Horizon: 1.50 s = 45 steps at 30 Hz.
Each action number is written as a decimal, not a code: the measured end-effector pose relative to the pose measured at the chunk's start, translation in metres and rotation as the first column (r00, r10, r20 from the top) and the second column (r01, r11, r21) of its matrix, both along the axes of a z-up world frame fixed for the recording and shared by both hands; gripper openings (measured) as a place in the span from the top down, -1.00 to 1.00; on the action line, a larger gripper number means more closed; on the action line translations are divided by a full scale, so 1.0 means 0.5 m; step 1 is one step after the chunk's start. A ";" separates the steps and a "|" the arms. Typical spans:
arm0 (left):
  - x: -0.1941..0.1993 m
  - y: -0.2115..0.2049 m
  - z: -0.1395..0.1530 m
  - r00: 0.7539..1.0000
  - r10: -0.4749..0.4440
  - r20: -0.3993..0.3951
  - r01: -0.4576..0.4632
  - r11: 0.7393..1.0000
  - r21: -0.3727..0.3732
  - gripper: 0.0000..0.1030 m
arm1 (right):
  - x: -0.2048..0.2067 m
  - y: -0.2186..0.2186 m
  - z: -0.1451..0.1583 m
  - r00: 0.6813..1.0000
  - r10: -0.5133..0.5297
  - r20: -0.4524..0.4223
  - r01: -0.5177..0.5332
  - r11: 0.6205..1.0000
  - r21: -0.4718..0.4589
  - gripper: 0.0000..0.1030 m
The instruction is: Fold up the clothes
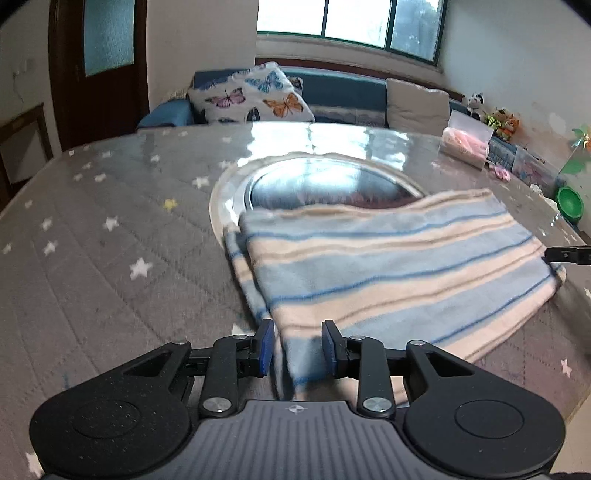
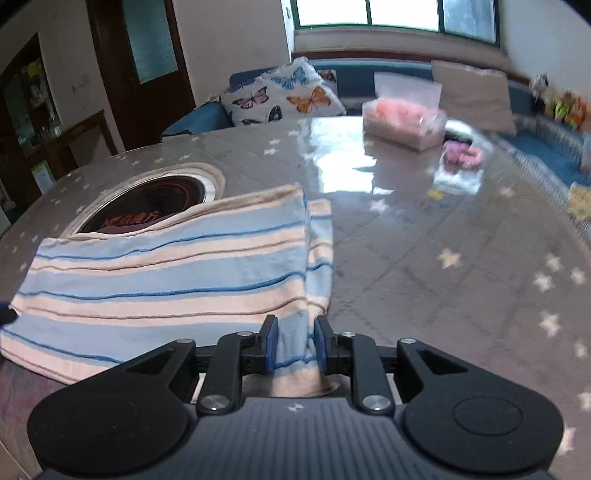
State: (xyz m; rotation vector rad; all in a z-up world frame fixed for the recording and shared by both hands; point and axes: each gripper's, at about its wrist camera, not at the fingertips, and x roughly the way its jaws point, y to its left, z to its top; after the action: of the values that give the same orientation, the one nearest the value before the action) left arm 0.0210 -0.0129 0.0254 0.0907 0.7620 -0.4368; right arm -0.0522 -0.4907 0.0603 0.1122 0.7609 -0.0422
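Nearest to me, my left gripper is clamped on the near left corner of the striped garment, the blue pads pinching a bunched fold of cloth that runs down between them. My right gripper is likewise clenched on the garment's near right corner, where the fabric gathers into a narrow tuck between the 2 pads. The garment, in pale blue and cream bands with thin darker blue lines, lies folded on the table, which is covered in a grey cloth printed with white stars under a glossy clear sheet. From my left view a dark fingertip of my right gripper shows at the garment's right edge. The garment's far edge overlaps a round recessed hob set into the table. Farther right on the table sits a clear box with pink contents, with a small pink item near it. Beyond the table, a butterfly-print cushion leans on a blue sofa beneath the window.
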 end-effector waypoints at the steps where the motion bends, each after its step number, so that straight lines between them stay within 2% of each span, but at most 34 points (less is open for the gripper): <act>1: 0.003 -0.003 0.007 1.000 0.003 0.009 -0.003 1.000 -0.006 0.39 | -0.001 0.002 0.010 1.000 0.001 0.018 -0.001 1.000 -0.010 0.57; 6: 0.037 -0.038 0.024 0.999 -0.005 0.050 0.006 0.999 -0.032 0.40 | 0.042 0.021 0.038 0.994 0.071 0.080 -0.073 0.997 0.022 0.57; 11: 0.088 -0.073 0.008 0.999 -0.011 0.049 0.013 0.999 -0.034 0.43 | 0.110 0.045 0.017 0.989 0.125 0.074 -0.129 0.990 0.052 0.56; 16: 0.138 -0.062 -0.029 0.999 0.030 0.016 -0.030 0.999 0.011 0.51 | 0.148 0.036 -0.020 0.993 0.111 0.037 -0.113 0.991 0.073 0.56; 19: 0.150 -0.035 -0.029 0.999 0.044 0.000 -0.044 0.999 -0.023 0.59 | 0.150 0.018 -0.037 0.996 0.092 0.018 -0.094 0.992 0.086 0.57; 22: 0.159 -0.029 -0.019 0.998 0.060 0.014 -0.060 0.998 -0.015 0.58 | 0.150 0.012 -0.028 0.996 0.091 0.025 -0.092 0.993 0.079 0.56; 24: 0.169 -0.029 -0.012 0.998 0.060 0.012 -0.059 0.998 -0.037 0.58 | 0.161 0.011 -0.022 0.995 0.093 0.030 -0.095 0.993 0.072 0.56; 33: 0.212 -0.049 -0.024 0.998 0.056 0.010 -0.056 0.998 -0.020 0.63 | 0.243 -0.002 -0.022 0.995 0.087 0.041 -0.090 0.993 0.075 0.56; 36: 0.218 -0.045 -0.027 0.998 0.069 0.007 -0.069 0.998 -0.015 0.63 | 0.263 -0.012 -0.032 0.998 0.061 0.034 -0.063 0.997 0.052 0.60; 37: 0.219 -0.043 -0.026 0.998 0.070 0.006 -0.070 0.997 -0.017 0.63 | 0.268 -0.021 -0.036 0.999 0.045 0.027 -0.047 0.997 0.066 0.67; 39: 0.221 -0.042 -0.024 0.998 0.070 0.009 -0.070 0.997 -0.018 0.63 | 0.268 -0.025 -0.034 0.999 0.040 0.030 -0.042 0.996 0.078 0.67; 40: 0.222 -0.042 -0.024 0.998 0.070 0.011 -0.069 0.997 -0.019 0.63 | 0.265 -0.018 -0.030 0.998 0.048 0.040 -0.050 0.997 0.052 0.66; 45: 0.226 -0.051 -0.039 0.997 0.073 0.029 -0.074 0.997 0.022 0.59 | 0.277 -0.010 -0.040 0.998 0.052 0.021 -0.053 0.998 0.031 0.66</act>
State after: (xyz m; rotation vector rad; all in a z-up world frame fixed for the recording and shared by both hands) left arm 0.1343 -0.0385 0.0061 0.0902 0.7400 -0.3562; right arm 0.0864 -0.4959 0.0404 0.1219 0.7441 0.0208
